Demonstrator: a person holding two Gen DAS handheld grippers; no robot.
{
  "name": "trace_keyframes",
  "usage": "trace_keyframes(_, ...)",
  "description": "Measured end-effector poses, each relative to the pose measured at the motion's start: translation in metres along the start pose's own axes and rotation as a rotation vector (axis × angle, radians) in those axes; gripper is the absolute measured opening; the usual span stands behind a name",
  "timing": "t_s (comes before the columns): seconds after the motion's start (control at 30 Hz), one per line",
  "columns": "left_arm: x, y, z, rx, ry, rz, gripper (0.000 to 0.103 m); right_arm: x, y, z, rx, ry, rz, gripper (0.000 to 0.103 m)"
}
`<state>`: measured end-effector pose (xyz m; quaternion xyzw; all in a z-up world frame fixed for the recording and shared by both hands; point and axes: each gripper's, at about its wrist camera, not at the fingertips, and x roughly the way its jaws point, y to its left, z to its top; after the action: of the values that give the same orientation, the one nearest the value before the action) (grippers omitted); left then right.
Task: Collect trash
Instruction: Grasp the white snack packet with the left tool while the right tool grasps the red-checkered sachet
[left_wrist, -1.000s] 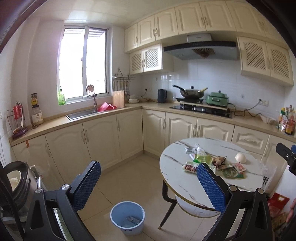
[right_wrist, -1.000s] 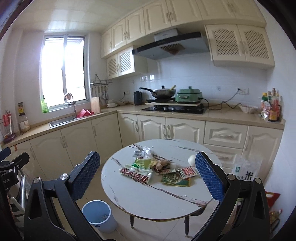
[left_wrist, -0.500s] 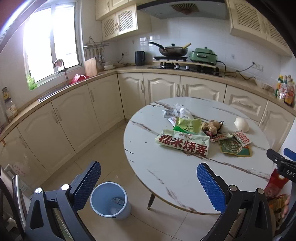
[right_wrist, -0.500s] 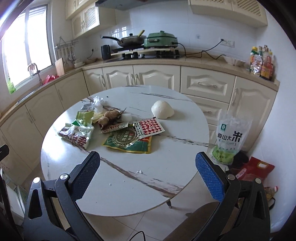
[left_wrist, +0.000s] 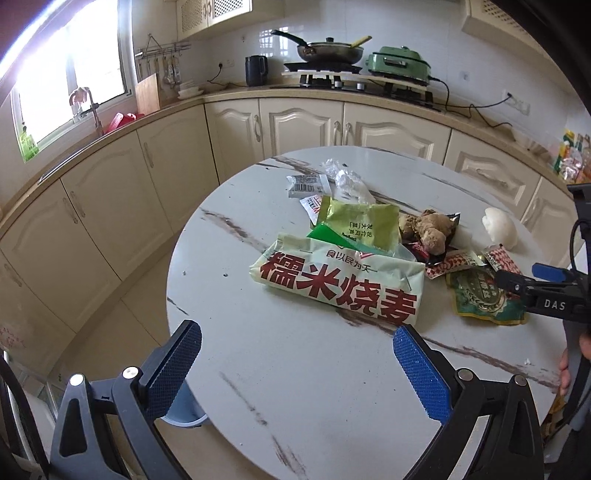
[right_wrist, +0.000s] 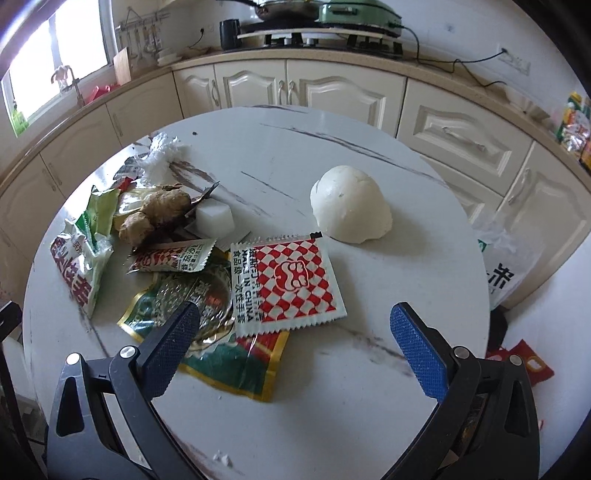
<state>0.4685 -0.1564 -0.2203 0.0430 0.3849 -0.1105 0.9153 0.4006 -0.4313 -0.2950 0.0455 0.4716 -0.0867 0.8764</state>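
Observation:
A round white marble table (left_wrist: 314, 369) holds a heap of trash. A large pale green bag with red characters (left_wrist: 340, 282) lies nearest my left gripper (left_wrist: 295, 354), which is open and empty above the table's near part. Behind the bag lie a green packet (left_wrist: 356, 225), ginger root (left_wrist: 428, 229) and clear plastic (left_wrist: 347, 181). My right gripper (right_wrist: 291, 336) is open and empty, just above a red-checked sachet (right_wrist: 286, 280) and a green foil wrapper (right_wrist: 221, 350). A white bun (right_wrist: 349, 210) sits beyond. The blue bin (left_wrist: 183, 419) peeks out under the table edge.
Cream kitchen cabinets (left_wrist: 303, 122) curve behind the table, with a stove and wok (left_wrist: 328, 51) on the counter. A white rice bag (right_wrist: 506, 266) and a red packet (right_wrist: 524, 360) lie on the floor to the right. A white cube (right_wrist: 214, 218) sits by the ginger.
Both grippers have moved forward and down toward the table; the trash now looms much larger. The bin has slid mostly out of sight under the table edge. Both stay open.

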Motion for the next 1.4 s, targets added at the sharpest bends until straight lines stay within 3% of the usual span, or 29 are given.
trace_keyframes(0.17,0.025,-0.001,0.009,-0.002,0.028,-0.015,0.102,0.021,-0.006,0.010,-0.013,0.015,0.035,0.103)
trace_keyframes(0.23,0.033,-0.007,0.010,-0.003,0.032,-0.022,0.102,0.021,-0.011,0.011,-0.011,0.000,0.048,0.094)
trace_keyframes(0.3,0.043,-0.014,0.012,-0.008,0.043,-0.040,0.102,0.019,-0.013,0.013,-0.020,-0.010,0.039,0.071)
trace_keyframes(0.33,0.047,-0.015,0.012,-0.011,0.050,-0.047,0.102,0.018,-0.014,0.013,-0.029,-0.012,0.027,0.066)
trace_keyframes(0.43,0.059,-0.021,0.014,-0.024,0.071,-0.056,0.102,0.017,-0.012,0.010,-0.073,-0.021,0.014,0.062)
trace_keyframes(0.53,0.064,-0.024,0.014,-0.033,0.081,-0.061,0.102,0.013,-0.013,0.007,-0.086,-0.040,0.019,0.045)
trace_keyframes(0.63,0.065,-0.024,0.016,-0.047,0.085,-0.063,0.102,0.009,-0.016,0.004,-0.084,-0.050,0.030,0.039)
trace_keyframes(0.83,0.080,-0.029,0.025,-0.036,0.121,-0.047,0.102,0.006,-0.019,0.001,-0.087,-0.051,0.051,0.038)
trace_keyframes(1.1,0.082,-0.036,0.041,-0.109,0.140,-0.103,0.102,0.006,-0.024,0.001,-0.071,-0.053,0.067,0.038)
trace_keyframes(1.3,0.105,-0.036,0.057,-0.164,0.200,-0.039,0.102,0.006,-0.025,0.001,-0.067,-0.055,0.068,0.038)
trace_keyframes(1.4,0.110,-0.037,0.054,-0.118,0.223,0.020,0.102,0.006,-0.024,0.002,-0.067,-0.053,0.069,0.038)
